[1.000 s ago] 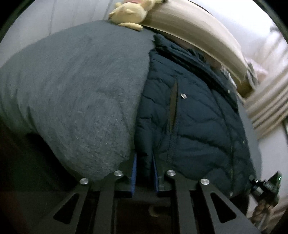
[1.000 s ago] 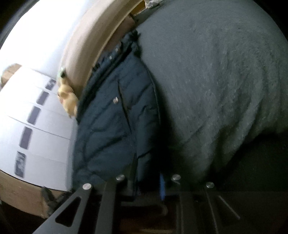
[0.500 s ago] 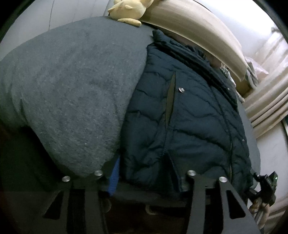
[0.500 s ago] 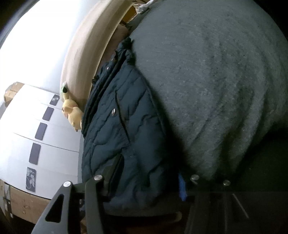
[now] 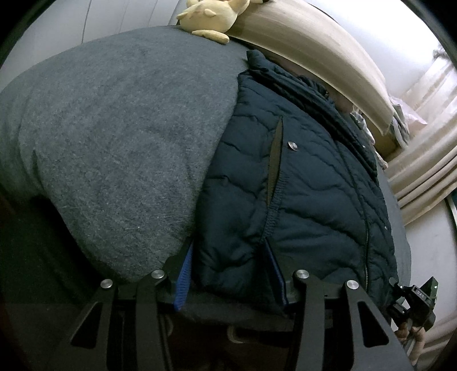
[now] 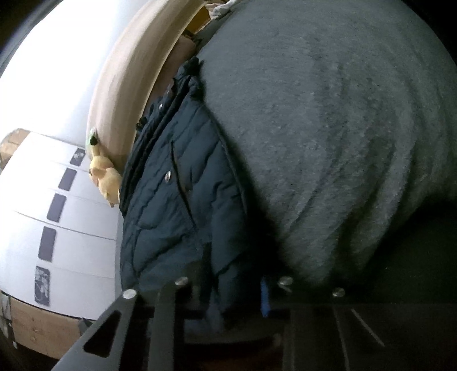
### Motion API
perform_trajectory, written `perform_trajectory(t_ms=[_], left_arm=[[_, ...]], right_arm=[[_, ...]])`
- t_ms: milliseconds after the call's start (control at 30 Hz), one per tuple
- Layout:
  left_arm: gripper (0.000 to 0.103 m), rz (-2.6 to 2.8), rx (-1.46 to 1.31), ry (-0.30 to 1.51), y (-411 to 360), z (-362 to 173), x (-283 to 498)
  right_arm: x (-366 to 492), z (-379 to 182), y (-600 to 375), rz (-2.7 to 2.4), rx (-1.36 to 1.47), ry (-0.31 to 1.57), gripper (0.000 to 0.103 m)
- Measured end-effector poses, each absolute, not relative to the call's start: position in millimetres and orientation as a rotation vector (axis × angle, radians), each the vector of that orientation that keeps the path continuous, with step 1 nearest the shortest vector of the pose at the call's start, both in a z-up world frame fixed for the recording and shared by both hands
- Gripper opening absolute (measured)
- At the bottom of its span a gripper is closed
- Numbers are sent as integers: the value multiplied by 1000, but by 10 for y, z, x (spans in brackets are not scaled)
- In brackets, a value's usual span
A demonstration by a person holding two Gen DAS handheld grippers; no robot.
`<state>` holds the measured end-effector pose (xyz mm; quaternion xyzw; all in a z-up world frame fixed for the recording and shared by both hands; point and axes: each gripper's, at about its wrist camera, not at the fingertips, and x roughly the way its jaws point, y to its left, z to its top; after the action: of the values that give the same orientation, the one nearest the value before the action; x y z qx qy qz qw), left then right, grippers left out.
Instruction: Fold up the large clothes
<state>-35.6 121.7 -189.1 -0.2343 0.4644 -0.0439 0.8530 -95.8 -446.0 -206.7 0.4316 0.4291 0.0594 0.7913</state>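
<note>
A grey blanket point(image 5: 120, 137) covers the bed, with a beige headboard point(image 5: 314, 54) behind. The navy jacket point(image 5: 300, 194) lies on it, its hem between both grippers' part-open fingers: left gripper point(image 5: 231, 274), right gripper point(image 6: 228, 288). Only the right view shows white drawers point(image 6: 65, 217). A yellow plush point(image 5: 211, 17) sits by the headboard.

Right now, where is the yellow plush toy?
In the left wrist view, the yellow plush toy lies top centre, between the grey fleece blanket and the beige headboard.
</note>
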Motion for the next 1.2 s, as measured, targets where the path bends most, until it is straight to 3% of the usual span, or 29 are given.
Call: perform_trajectory(t_ms=[67,133,233,1200], left_arm=[[30,-93,-481,974,1220,-1873,-354],[19,-97,-476,976,1242,-1863,-360],[13,-103,-456,973,1235,-1826,-376],[13,-74,-369,993,1093,-1820,-389]], right_arm=[[-954,-2047,-4442,129,915,927,21],[-960,-2036,-4441,131,902,929,20],[-967,-2010,-4432,139,888,928,19],[-818,-1892,-4138,107,692,983,17]])
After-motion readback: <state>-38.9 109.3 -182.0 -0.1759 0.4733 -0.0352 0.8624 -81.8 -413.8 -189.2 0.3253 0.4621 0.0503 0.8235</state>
